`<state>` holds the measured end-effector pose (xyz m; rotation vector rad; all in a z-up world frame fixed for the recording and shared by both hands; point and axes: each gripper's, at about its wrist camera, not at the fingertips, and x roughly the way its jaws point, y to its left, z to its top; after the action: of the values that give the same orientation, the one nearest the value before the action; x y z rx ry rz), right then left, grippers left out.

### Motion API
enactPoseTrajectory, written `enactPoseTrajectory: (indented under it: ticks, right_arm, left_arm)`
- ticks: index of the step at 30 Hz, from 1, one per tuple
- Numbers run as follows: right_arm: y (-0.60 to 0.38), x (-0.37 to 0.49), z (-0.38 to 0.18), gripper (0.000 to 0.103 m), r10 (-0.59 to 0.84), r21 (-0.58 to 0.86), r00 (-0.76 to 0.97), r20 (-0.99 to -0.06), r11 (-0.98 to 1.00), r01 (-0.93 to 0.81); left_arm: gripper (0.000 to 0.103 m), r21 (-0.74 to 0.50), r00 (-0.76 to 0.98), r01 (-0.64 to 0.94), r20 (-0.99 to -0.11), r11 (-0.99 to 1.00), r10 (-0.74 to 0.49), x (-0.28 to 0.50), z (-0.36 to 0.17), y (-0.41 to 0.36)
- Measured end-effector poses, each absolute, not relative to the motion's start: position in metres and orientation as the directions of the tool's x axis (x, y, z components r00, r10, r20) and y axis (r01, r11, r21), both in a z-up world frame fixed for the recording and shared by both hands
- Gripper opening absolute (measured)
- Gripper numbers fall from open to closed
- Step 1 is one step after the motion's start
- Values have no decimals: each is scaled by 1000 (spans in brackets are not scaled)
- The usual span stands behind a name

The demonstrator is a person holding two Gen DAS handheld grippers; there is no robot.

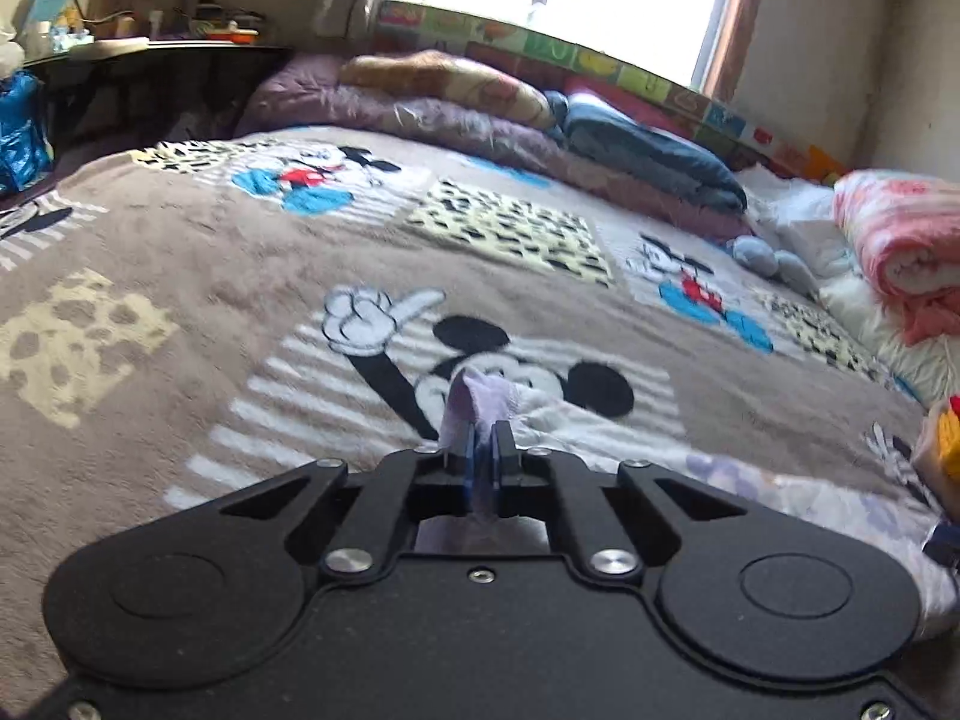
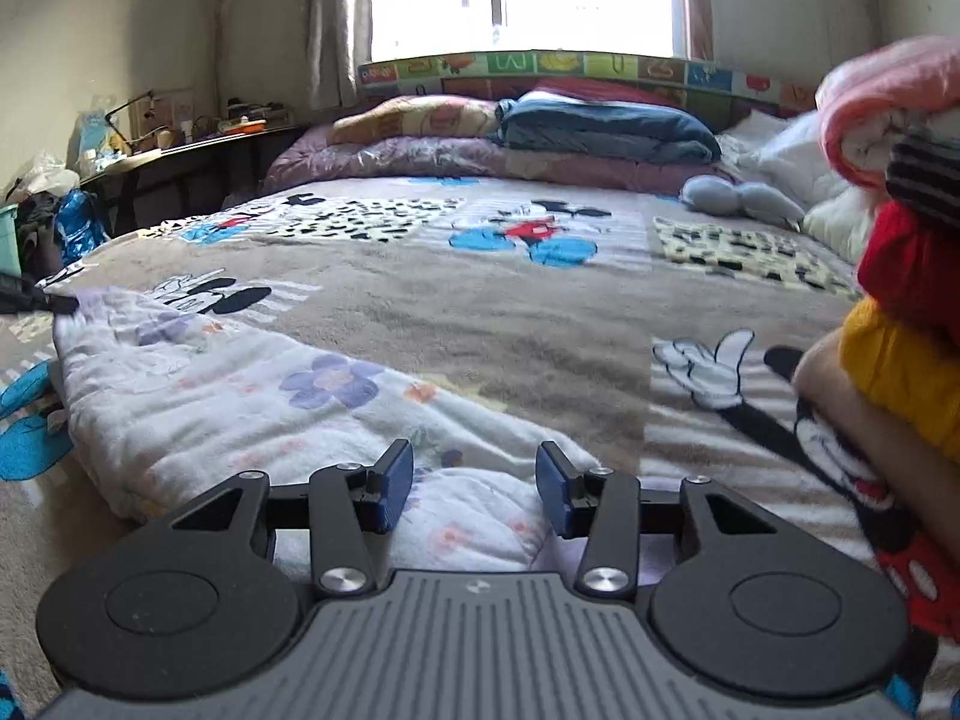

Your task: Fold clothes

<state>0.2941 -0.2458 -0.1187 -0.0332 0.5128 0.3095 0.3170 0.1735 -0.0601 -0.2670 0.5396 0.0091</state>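
Your left gripper [image 1: 483, 438] is clamped on a pale lilac corner of the floral garment [image 2: 252, 396], which lies spread on the cartoon-print blanket [image 2: 480, 300] across the bed. Your right gripper [image 2: 474, 480] hovers just above the garment's near edge with its jaws apart, pinching nothing.

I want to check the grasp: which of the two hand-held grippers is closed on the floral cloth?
The left hand-held gripper: its blue pads pinch a lilac fold of the floral cloth. The right hand-held gripper stands open above it, pinching nothing.
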Motion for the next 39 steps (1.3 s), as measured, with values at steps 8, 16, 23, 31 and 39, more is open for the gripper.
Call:
enactPoseTrajectory:
  ticks: [8, 16, 23, 31, 39]
  right_arm:
    - [-254, 308, -129, 46, 306, 87, 803, -511, 948, -305]
    - [-273, 308, -118, 45, 346, 183, 812, -469, 938, -294]
    - [-298, 295, -89, 46, 297, 183, 858, -419, 953, -241]
    - [-258, 304, -117, 46, 358, 115, 774, -523, 929, -352]
    - [-254, 308, -135, 46, 358, 126, 745, -563, 928, -351]
  left_arm:
    - [3, -205, 823, -124, -568, 971, -15, 316, -84, 171]
    - [32, -42, 850, -106, -522, 993, 69, 306, -71, 154]
    - [39, -111, 874, 63, -474, 992, -109, 302, -59, 116]
    - [64, -50, 780, 134, -611, 990, -137, 328, -106, 80]
    - [63, -100, 782, 116, -604, 988, -153, 325, -107, 91]
